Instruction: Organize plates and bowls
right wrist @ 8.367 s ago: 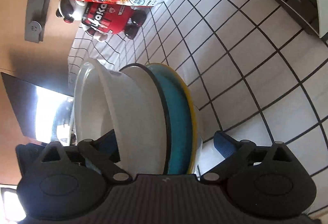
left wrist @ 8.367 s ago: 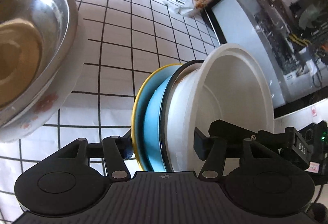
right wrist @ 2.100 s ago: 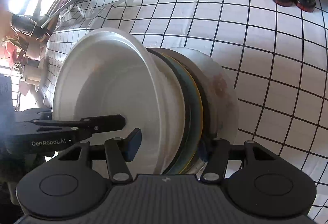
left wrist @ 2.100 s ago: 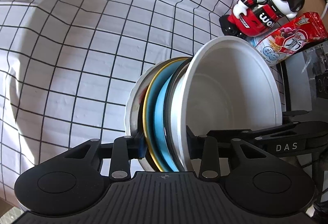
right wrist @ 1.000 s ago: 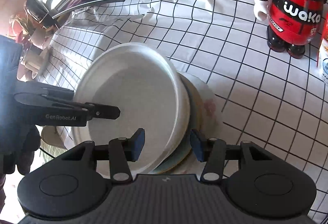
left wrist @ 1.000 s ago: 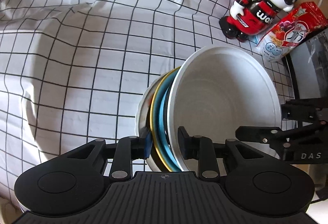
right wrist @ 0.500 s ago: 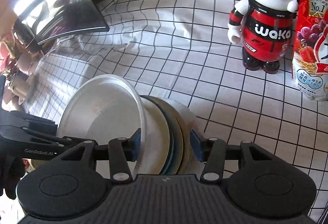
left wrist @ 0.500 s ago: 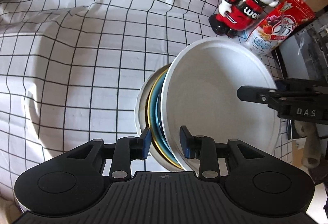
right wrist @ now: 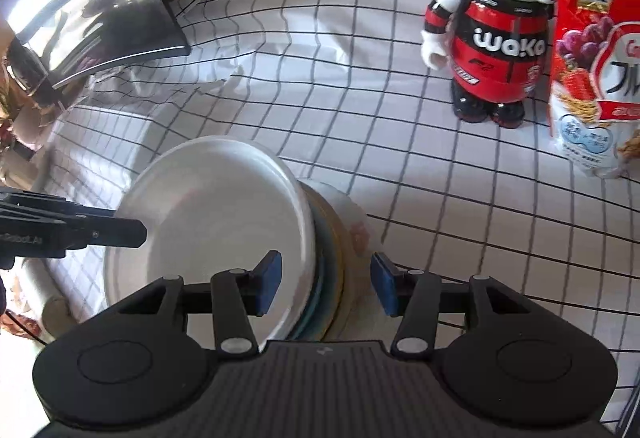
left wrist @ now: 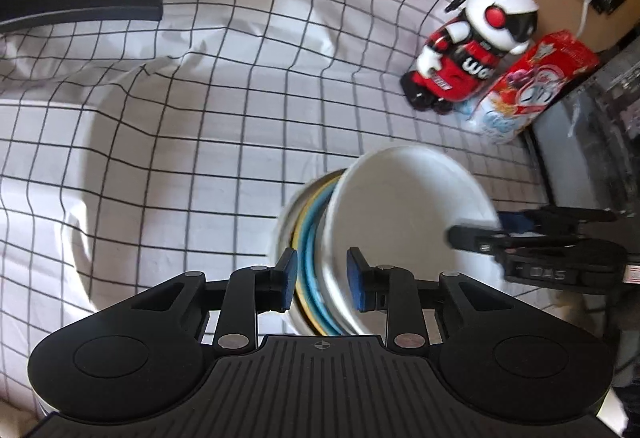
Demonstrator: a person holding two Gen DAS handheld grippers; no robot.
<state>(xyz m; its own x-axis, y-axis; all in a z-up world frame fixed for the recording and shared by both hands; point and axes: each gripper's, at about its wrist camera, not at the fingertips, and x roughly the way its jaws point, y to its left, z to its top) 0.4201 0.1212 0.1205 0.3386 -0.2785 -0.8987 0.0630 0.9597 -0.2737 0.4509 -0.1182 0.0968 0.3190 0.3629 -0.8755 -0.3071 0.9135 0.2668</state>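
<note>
stack of dishes (left wrist: pixel 320 278): white bowl (left wrist: pixel 404 213) on top, over the checked bench cloth (left wrist: pixel 160 117) | left tool (left wrist: pixel 322 280): jaws closing, stack rim between the pads | right tool (right wrist: pixel 326 286): pads astride opposite rim, contact unclear | toy robot (right wrist: pixel 496 33) and cereal bag (right wrist: pixel 596 77) at 1 o'clock in right view

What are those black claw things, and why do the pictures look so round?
Those are hand-held grippers: tongs a person squeezes, one in each hand. Each carries a bulgy-eyed camera looking forward, so one picture comes from the left hand-held gripper, the other from the right hand-held gripper. On the checked cloth stand a toy robot and a cereal bag. Both grippers straddle one stack of dishes, a white bowl on coloured plates. The left jaws are closing on its rim; whether the right ones squeeze is unclear.
</note>
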